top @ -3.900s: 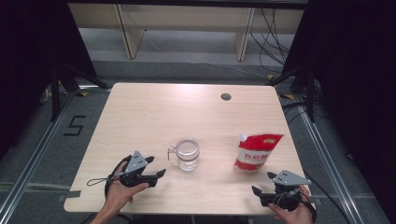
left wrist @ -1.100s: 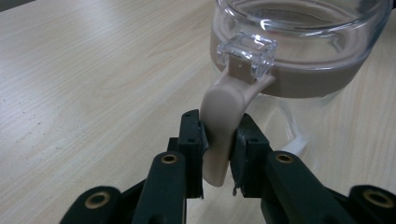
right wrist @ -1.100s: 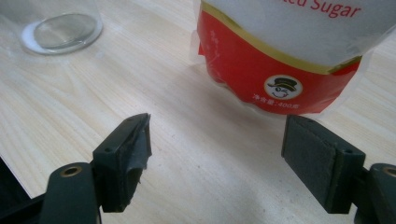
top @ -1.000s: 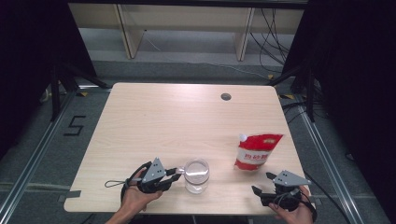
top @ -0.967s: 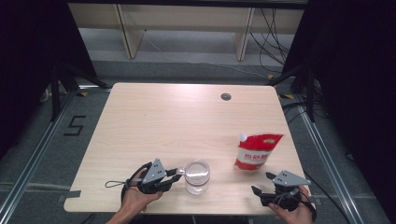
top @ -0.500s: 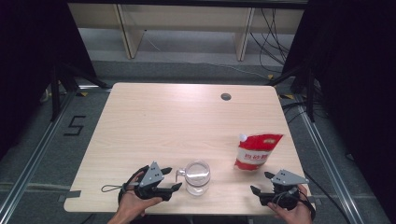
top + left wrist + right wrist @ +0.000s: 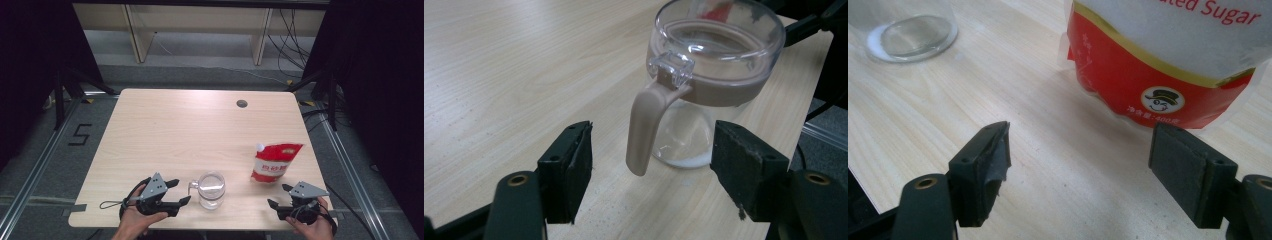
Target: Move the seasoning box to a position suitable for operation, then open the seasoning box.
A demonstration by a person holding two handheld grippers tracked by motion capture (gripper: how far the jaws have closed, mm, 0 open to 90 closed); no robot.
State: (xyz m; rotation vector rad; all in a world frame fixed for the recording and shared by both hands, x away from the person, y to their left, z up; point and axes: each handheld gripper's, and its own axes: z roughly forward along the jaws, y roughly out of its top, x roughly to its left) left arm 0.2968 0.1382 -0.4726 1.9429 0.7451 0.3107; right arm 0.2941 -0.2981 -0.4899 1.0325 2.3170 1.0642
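The jug [image 7: 704, 95] had just been released near the counter's [image 7: 200, 130] lower edge; both claws, left [image 7: 649, 175] and right [image 7: 1080, 165], were spread wide, empty. Next, the sugar bag [image 7: 1168, 60] likely needed grasping.

A pale wooden table [image 7: 165, 135] with rounded corners is standing on a grey floor [image 7: 45, 165]. A small dark round hole [image 7: 242, 103] is sitting in its top toward one o'clock from the middle. A clear glass jar [image 7: 211, 190] with a beige handle is resting upright near the front edge, at about six o'clock. A red and white sugar pouch [image 7: 274, 161] is lying toward four o'clock, well apart from the jar. The far half of the tabletop is showing bare wood grain.
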